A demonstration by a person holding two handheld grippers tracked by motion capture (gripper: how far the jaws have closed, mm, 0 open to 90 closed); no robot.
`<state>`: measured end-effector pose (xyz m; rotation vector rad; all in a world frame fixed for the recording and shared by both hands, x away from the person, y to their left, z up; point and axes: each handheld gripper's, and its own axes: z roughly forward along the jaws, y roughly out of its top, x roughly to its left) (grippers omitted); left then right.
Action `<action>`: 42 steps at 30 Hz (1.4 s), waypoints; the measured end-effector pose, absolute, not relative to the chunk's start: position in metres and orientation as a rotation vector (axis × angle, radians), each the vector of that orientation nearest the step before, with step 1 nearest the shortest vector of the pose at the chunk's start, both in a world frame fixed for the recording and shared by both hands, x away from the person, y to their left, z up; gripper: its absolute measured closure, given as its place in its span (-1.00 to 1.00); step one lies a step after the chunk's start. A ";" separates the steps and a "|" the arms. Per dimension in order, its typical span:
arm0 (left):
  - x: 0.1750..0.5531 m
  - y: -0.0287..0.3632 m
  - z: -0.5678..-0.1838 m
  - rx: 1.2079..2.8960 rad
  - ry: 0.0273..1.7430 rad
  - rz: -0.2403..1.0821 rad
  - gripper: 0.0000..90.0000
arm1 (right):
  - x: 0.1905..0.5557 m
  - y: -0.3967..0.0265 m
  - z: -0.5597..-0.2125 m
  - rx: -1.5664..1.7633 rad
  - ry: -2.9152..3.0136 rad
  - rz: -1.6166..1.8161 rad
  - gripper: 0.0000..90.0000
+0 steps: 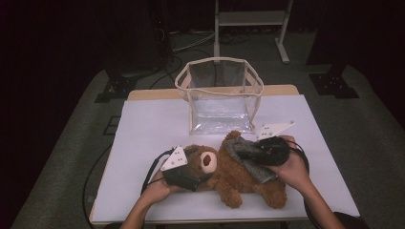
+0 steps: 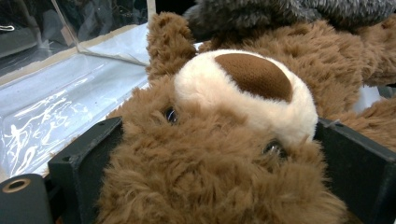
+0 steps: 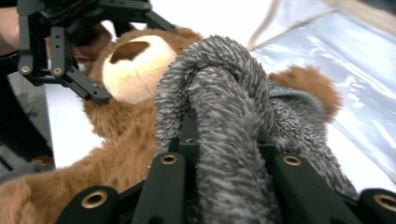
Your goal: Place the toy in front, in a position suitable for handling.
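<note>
While the left gripper (image 1: 193,181) clamps the bear's (image 1: 239,176) head and the right gripper (image 1: 246,153) pinches its scarf (image 3: 224,116), the bag (image 1: 219,95) behind likely awaits it, unpacked.

teddy bear (image 1: 239,176): shaggy brown plush, your hold
scarf (image 3: 224,116): nubbly grey knit
bag (image 1: 219,95): glossy clear plastic
worktop (image 1: 148,129): smooth matt white

Clear plastic bag (image 1: 219,95) upright on white table (image 1: 143,138), metal stand (image 1: 250,21) behind.
</note>
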<state>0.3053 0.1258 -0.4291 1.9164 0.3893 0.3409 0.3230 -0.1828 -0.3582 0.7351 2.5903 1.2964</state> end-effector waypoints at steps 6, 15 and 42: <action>0.307 0.128 -0.429 1.909 0.379 0.335 -0.87 | 0.333 -0.197 -0.364 0.807 2.566 1.271 0.62; 0.306 0.129 -0.428 1.918 0.367 0.341 -0.93 | 0.326 -0.213 -0.364 0.868 2.512 1.302 0.62; 0.303 0.125 -0.423 1.962 0.325 0.352 -0.88 | 0.332 -0.205 -0.364 0.846 2.537 1.277 0.62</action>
